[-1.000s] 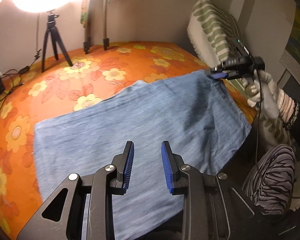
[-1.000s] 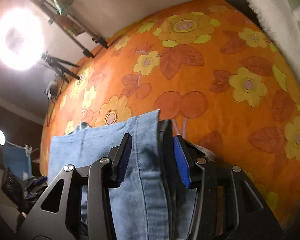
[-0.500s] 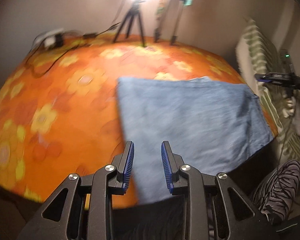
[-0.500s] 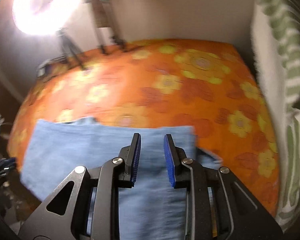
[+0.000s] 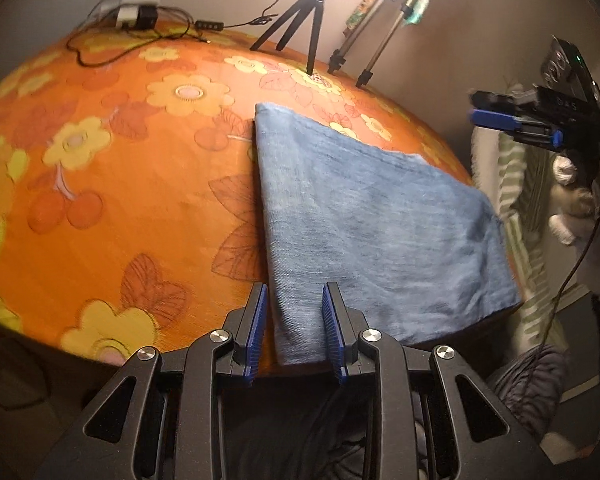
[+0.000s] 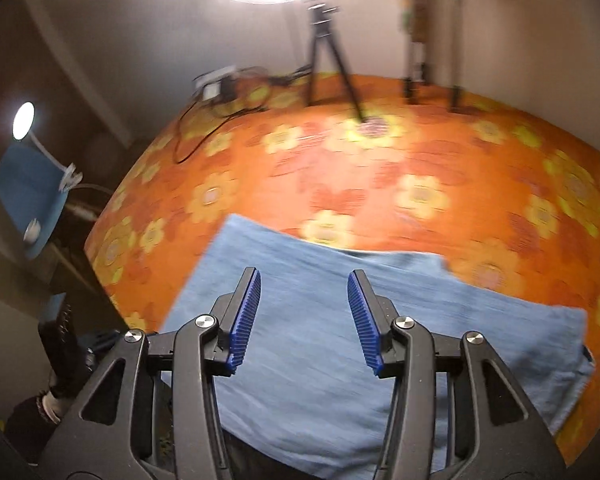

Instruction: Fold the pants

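Folded blue denim pants (image 5: 372,232), now released onto orange floral bedspread (image 5: 100,184); left gripper (image 5: 292,328) and right gripper (image 6: 304,316) both opening, empty: fold laid.

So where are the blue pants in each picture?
Left wrist view: the blue pants lie folded right of centre on the orange flowered cover, their near corner showing between the left gripper fingers.
Right wrist view: the pants fill the lower middle, under the right gripper, whose jaws are opening with nothing held.
Shared landmark: the black tripod under the bright lamp at the back.
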The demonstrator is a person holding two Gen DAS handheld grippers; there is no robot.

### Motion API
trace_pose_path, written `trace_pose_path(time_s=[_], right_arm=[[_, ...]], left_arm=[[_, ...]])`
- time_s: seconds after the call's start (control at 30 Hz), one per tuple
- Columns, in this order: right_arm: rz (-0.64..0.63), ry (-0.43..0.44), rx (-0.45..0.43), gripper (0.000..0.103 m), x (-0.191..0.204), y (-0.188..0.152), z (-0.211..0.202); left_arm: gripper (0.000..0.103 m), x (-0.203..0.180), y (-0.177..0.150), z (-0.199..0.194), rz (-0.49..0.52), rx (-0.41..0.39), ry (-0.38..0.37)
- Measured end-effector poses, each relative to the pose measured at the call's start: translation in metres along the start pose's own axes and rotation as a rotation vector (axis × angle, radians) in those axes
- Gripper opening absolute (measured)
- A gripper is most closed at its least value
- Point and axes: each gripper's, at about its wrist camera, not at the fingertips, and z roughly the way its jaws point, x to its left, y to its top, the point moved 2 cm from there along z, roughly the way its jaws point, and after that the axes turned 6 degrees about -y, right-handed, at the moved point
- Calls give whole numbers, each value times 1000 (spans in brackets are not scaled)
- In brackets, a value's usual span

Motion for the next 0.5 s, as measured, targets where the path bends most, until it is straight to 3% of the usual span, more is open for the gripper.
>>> trace_pose_path(time_s=[0.07,0.23,0.5], right_arm=[[-18,14,25,49,24,7,15],[-15,48,148,50,78,20,75],[-88,-64,270,50,129,25,147]], left_arm=[[38,3,0,0,-22,-10,-8],[38,3,-1,4,-19,-4,-10],[38,3,-3,7,23,9,7]])
